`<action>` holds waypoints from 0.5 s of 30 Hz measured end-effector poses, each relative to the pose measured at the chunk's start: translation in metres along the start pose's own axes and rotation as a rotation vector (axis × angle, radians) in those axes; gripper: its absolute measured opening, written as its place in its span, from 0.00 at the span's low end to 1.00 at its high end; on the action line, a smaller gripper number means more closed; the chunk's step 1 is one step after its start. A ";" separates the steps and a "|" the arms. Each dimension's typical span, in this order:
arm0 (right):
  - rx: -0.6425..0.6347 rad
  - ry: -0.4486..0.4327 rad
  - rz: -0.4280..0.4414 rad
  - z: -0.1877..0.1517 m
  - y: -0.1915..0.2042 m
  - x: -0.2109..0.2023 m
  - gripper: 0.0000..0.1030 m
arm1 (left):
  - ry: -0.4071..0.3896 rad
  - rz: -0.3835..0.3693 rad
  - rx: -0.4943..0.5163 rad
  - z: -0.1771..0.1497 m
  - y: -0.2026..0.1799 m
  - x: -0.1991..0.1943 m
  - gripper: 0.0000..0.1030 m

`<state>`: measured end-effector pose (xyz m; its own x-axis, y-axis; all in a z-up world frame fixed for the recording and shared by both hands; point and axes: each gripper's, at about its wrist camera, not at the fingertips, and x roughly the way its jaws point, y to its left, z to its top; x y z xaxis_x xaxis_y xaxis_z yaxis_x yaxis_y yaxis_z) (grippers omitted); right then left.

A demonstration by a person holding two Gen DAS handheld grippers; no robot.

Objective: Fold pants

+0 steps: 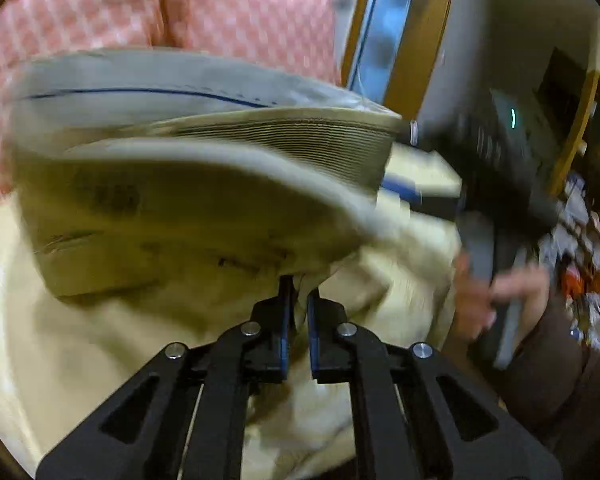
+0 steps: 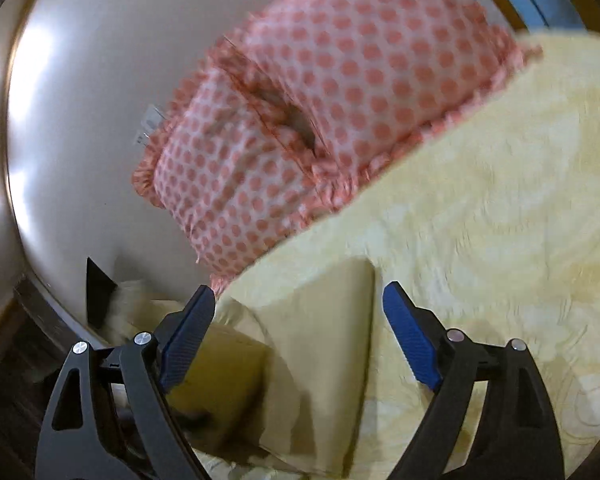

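Observation:
The pants [image 1: 172,208] are khaki with a ribbed waistband and a pale lining. In the left wrist view they hang lifted and blurred above the bed. My left gripper [image 1: 298,296] is shut on a fold of the pants' fabric. My right gripper [image 2: 298,312] is open and empty, just above a flat khaki part of the pants [image 2: 320,320] that lies on the bed. The right gripper's body and the hand holding it [image 1: 496,280] show at the right of the left wrist view.
A pale yellow bedspread [image 2: 480,220] covers the bed. Two pink dotted pillows [image 2: 300,120] lie at the head, against a white wall. A wooden door frame [image 1: 412,40] and a cluttered shelf [image 1: 580,220] stand at the right.

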<state>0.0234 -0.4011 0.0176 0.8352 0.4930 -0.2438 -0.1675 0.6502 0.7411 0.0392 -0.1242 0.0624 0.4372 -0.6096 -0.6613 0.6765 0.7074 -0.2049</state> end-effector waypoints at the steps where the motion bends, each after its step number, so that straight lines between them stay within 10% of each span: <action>1: 0.015 0.025 0.004 0.000 -0.004 0.005 0.85 | -0.013 -0.033 -0.023 -0.005 0.004 -0.007 0.10; 6: 0.054 0.120 -0.003 -0.005 -0.020 0.026 0.85 | -0.192 0.008 0.008 -0.003 0.016 -0.081 0.47; 15: 0.078 0.087 -0.013 -0.006 -0.028 0.015 0.85 | -0.129 0.105 -0.170 -0.011 0.061 -0.071 0.52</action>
<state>0.0376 -0.4082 -0.0108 0.7875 0.5356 -0.3049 -0.1129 0.6117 0.7830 0.0429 -0.0336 0.0889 0.5797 -0.5624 -0.5896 0.5183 0.8128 -0.2658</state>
